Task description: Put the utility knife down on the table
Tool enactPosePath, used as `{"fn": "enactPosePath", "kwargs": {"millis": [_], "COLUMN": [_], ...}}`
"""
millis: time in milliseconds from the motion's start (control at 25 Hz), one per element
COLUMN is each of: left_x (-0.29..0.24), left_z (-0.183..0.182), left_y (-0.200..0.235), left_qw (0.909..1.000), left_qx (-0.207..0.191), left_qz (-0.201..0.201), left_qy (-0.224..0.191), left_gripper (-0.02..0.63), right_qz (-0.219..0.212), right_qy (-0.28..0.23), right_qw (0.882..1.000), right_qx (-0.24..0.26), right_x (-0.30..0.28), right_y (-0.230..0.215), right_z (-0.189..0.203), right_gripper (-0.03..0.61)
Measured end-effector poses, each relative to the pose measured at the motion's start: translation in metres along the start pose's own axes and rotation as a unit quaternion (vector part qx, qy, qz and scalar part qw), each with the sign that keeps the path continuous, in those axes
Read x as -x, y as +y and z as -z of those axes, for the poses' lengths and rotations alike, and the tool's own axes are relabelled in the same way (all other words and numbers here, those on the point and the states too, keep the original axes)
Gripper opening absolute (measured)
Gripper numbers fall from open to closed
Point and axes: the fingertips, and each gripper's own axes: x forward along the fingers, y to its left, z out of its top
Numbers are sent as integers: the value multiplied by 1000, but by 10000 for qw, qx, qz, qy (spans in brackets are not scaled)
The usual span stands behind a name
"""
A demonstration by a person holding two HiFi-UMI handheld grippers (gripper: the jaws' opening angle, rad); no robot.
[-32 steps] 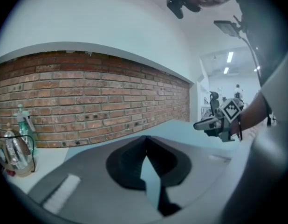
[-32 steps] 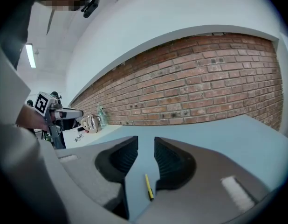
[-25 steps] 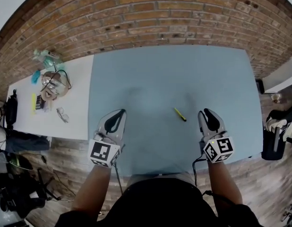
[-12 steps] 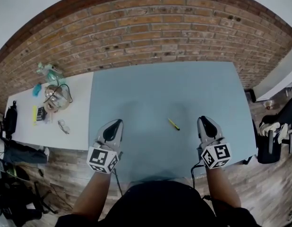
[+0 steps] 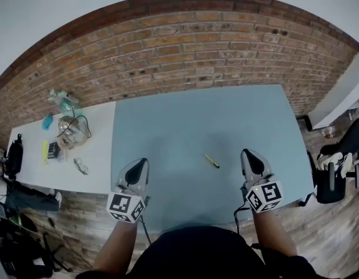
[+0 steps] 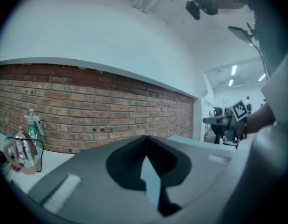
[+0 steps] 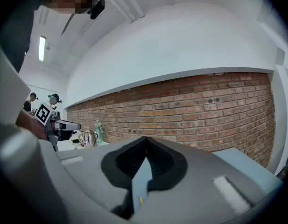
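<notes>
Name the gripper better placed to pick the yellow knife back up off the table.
Right. The utility knife lies on the blue table much nearer the right gripper than the left gripper. The right's jaws have just closed on nothing, so it must reopen.

A lab-like workroom: brick wall (image 5: 191, 45), blue table (image 5: 185, 127), white side table (image 5: 98, 156) cluttered with gear (image 5: 69, 129).

Red brick wall (image 5: 185, 45) ahead of me, plain white wall (image 6: 88, 36) above it, blue-grey table (image 5: 191, 121) against the bricks, white table (image 5: 101, 150) just beside it at my left, wood plank floor (image 5: 336, 231) below, strip lights (image 6: 233, 70) on the far ceiling.
</notes>
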Motion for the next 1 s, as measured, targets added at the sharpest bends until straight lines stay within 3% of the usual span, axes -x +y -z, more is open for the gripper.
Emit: {"fn": "enactPosePath", "kwargs": {"millis": [200,1000], "left_x": [0,0], "left_z": [5,-5], "left_y": [2,-1], "left_qw": [10000,10000], "left_qx": [38,-37], "left_qz": [-26,-52], "left_qy": [26,-73], "left_gripper": [3,3], "right_qz": [205,47], "right_qy": [-208,-130], "right_qw": [9993,9997], "right_qx": [253,195], "right_x": [6,-5], "right_y": [-1,2], "right_z": [-4,3], "right_gripper": [2,2]}}
